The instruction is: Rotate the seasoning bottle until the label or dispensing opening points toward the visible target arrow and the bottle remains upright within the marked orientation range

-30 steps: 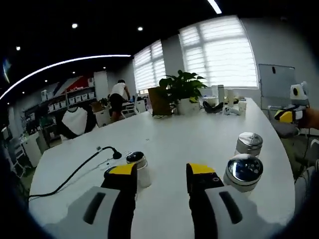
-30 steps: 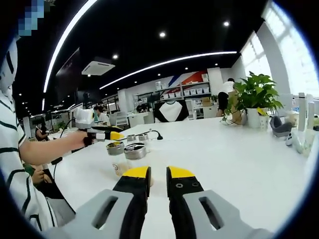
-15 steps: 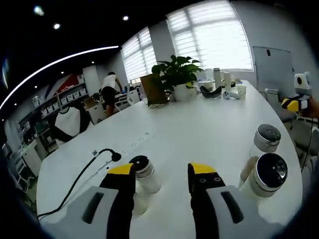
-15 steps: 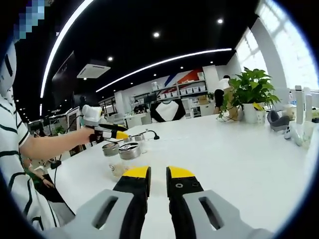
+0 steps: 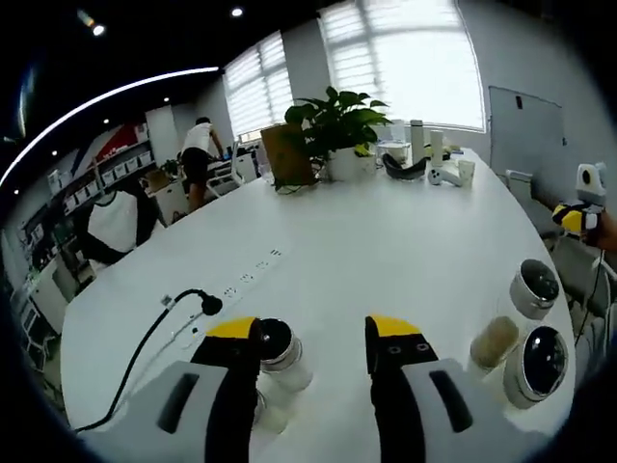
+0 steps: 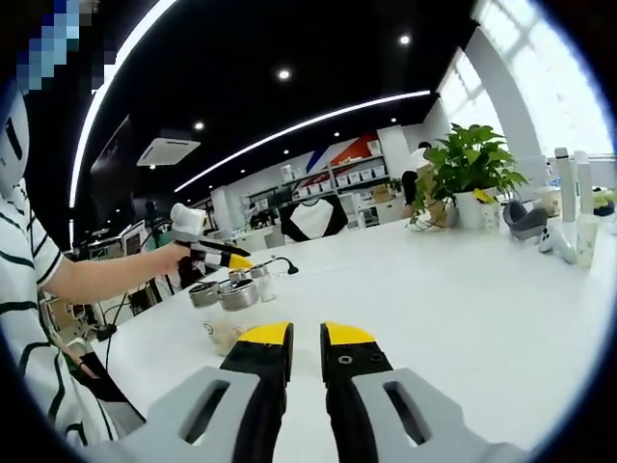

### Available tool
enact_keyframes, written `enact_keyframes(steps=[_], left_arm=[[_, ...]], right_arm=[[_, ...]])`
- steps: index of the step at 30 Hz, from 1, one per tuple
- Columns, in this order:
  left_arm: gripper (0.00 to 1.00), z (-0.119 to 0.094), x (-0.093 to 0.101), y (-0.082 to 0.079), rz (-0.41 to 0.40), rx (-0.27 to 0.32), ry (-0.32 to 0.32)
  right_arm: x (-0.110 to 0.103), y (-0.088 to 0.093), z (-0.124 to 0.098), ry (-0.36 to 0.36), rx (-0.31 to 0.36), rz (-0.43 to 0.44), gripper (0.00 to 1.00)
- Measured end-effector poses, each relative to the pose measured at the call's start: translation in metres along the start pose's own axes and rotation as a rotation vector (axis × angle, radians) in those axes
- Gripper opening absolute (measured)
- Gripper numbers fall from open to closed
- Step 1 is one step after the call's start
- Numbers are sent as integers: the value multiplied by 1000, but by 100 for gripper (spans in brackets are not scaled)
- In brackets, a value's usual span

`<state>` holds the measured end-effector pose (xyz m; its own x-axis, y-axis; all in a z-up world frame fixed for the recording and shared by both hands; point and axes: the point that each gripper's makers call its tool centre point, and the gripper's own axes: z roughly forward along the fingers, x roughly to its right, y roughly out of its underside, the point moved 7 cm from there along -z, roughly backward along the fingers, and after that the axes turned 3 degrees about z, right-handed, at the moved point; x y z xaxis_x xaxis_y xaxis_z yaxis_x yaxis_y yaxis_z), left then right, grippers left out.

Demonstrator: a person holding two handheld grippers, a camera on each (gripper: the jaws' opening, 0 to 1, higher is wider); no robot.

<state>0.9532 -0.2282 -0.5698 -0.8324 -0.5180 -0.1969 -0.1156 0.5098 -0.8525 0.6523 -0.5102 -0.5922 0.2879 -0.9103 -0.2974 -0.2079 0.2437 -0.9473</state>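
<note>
A small clear seasoning bottle with a dark cap [image 5: 277,349] stands on the white table [image 5: 386,241], just in front of my left jaw's tip and partly hidden by it. My left gripper [image 5: 313,333] is open, looks down from above, and holds nothing. Two shaker jars with metal lids [image 5: 537,286] [image 5: 540,363] stand at the right. In the right gripper view a hand holds the left gripper [image 6: 224,258] above the jars [image 6: 236,294]. My right gripper [image 6: 307,335] hovers over the table with its jaws nearly together and nothing between them.
A black cable [image 5: 145,338] ends in a plug by the table's built-in sockets [image 5: 253,272]. A potted plant [image 5: 333,121] and small items [image 5: 424,164] stand at the far end. A person [image 5: 198,154] stands by shelves at the back.
The left gripper view has risen and tipped downward, so the bottles now show from above and lower in the picture. In the right gripper view the hand with the left gripper has moved right, over the jars.
</note>
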Motion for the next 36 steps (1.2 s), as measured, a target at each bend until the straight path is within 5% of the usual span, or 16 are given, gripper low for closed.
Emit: enact_keyframes(steps=[13, 36], left_arm=[[50, 20, -17, 9, -12, -152, 2], [42, 34, -25, 24, -88, -228, 2]], right_arm=[[5, -1, -7, 12, 18, 6, 6], [24, 7, -12, 53, 38, 46, 5]])
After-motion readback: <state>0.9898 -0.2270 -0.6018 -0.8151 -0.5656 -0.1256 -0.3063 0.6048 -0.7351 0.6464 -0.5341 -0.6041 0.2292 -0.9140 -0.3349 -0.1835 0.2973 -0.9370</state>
